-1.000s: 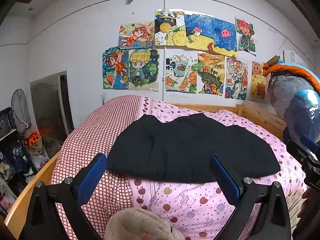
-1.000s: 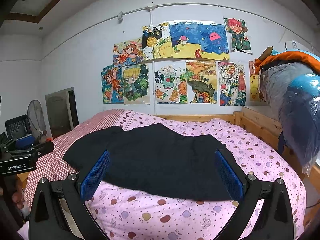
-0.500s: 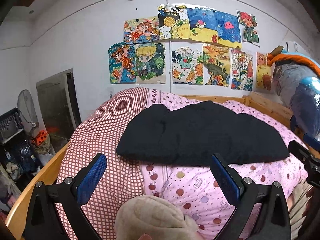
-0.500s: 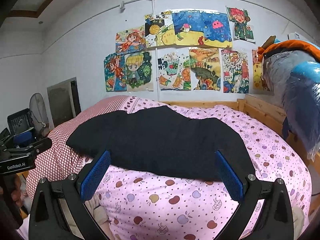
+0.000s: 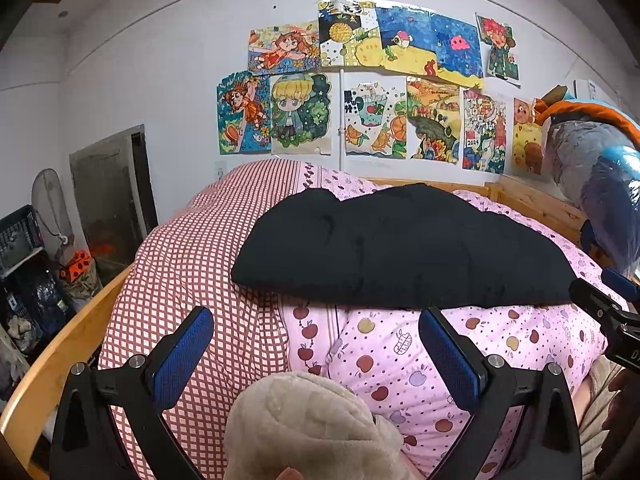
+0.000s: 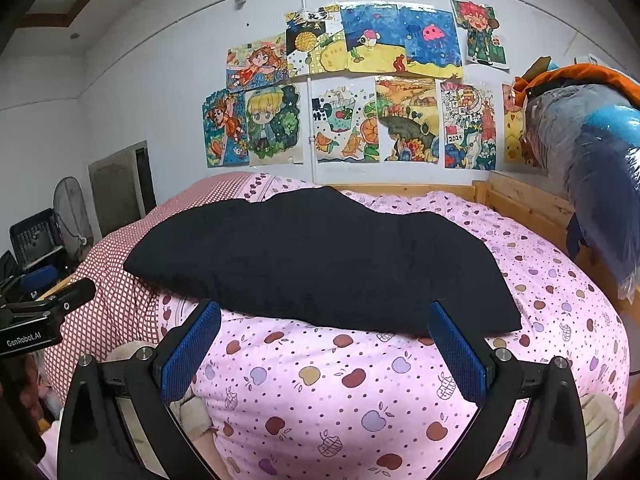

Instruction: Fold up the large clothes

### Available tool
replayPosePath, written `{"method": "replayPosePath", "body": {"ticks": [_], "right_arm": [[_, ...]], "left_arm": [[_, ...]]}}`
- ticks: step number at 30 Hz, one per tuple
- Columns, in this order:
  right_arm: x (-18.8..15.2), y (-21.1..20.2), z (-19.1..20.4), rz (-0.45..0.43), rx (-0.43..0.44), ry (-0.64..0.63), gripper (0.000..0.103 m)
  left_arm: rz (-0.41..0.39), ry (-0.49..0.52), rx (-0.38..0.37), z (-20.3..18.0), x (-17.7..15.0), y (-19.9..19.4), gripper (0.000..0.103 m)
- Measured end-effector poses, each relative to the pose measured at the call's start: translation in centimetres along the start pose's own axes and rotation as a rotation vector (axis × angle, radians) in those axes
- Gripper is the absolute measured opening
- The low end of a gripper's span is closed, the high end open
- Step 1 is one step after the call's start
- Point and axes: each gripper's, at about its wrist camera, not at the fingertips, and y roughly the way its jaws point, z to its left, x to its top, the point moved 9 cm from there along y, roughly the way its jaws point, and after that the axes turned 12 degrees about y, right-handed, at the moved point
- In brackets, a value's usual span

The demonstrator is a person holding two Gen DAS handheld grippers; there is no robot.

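One wooden bed (image 5: 60, 354) fills both wrist views, its rails showing at the near left, far end and far right. Over it lies a pink quilt (image 6: 340, 392) printed with small apples, with a red-checked cover (image 5: 192, 264) on the left side. One black garment (image 5: 392, 248) lies spread flat across the top of the quilt, its near edge running left to right just beyond both grippers and touching neither of them. Pink quilt is bare along the whole near edge of the garment and to its right.

Roughly a dozen children's paintings (image 6: 352, 92) hang on the far wall. One bundle in grey, blue and orange (image 6: 592, 152) overhangs the right rail. At far left stand one fan (image 6: 72, 208) and a dark crate (image 6: 34, 236).

One beige fleece item (image 5: 312, 428) bulges up at the near edge of the left wrist view, between the left gripper's fingers and partly blocking the space under them.

Two grippers are seen. The left gripper (image 5: 316, 352) hovers with jaws spread wide and nothing between the blue pads. The right gripper (image 6: 324, 346) is likewise wide apart and holds nothing, poised over the pink quilt short of the garment's near edge.
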Motion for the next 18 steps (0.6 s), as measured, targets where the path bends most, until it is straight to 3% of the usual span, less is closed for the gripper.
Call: {"method": "replayPosePath", "body": {"ticks": [18], "right_arm": [[-0.35, 0.15, 0.38, 0.009, -0.012, -0.006, 0.101]], "left_arm": [[-0.003, 0.008, -0.002, -0.11, -0.58, 0.20, 0.103]]}}
